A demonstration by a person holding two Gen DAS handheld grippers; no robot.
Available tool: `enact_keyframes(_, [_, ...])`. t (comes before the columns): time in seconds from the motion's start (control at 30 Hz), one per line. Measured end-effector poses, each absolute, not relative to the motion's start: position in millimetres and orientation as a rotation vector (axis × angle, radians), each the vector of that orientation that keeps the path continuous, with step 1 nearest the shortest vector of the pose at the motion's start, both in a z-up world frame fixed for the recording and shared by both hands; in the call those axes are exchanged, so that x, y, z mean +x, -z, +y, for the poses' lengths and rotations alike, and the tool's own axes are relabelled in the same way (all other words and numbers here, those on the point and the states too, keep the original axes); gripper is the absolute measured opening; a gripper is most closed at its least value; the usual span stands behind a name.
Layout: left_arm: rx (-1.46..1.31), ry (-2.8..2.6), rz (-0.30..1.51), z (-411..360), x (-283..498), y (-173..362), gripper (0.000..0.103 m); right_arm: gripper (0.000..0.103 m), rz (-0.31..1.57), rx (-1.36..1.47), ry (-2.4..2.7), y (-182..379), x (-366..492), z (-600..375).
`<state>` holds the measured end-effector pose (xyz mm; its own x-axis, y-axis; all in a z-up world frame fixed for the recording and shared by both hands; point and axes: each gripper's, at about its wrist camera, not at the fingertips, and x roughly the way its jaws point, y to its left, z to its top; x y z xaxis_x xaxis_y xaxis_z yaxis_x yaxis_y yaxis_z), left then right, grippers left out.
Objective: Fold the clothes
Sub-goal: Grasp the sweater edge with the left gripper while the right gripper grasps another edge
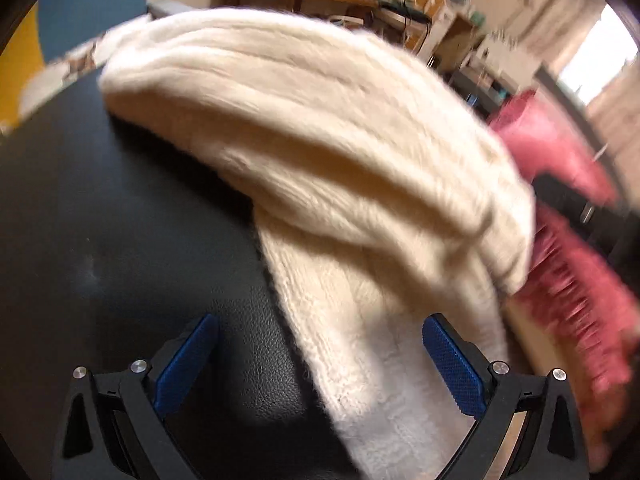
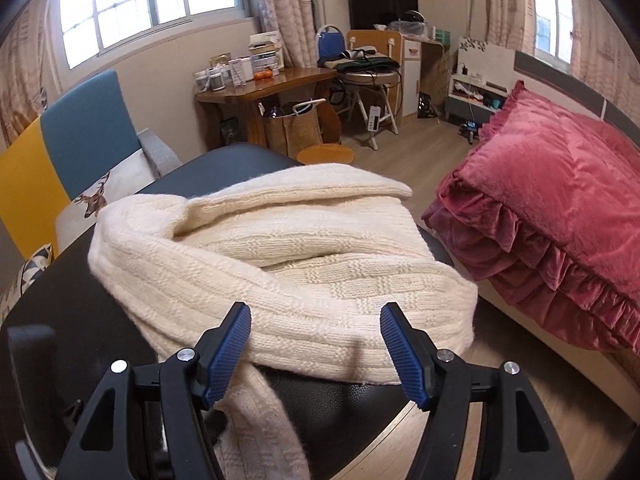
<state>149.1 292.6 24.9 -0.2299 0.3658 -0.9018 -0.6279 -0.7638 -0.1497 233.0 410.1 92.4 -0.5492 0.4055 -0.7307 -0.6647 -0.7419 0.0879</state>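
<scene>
Two grippers, both spread wide, hang over one cream sweater.

Your left gripper stands open with a sleeve running loose between its blue pads, unpinched. Your right gripper also gapes, empty, just above the sweater's near edge. That sweater lies bunched and partly folded on the black table, beside the pink ruffled bedspread.

A pink ruffled bedspread lies beside the black table.
</scene>
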Motion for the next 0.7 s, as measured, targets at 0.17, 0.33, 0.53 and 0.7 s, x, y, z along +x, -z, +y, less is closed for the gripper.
enact_keyframes(0.17, [-1.35,-2.049,0.281,297,158,-25,0.103,0.069,0.475,-0.934,-2.265,-91,239,415])
enact_keyframes(0.33, [-1.276,-2.047,0.284,298,163,-31,0.025,0.069,0.511,-0.922,-2.253,-88,242,421])
enact_keyframes(0.53, [-1.317,-1.935,0.126,293,157,-34,0.009,0.069,0.389,-0.935,-2.443,-101,220,417])
enact_keyframes(0.7, [-1.32,-1.963,-0.043,253,133,-48,0.009,0.069,0.153,-0.99,-2.609,-124,188,409])
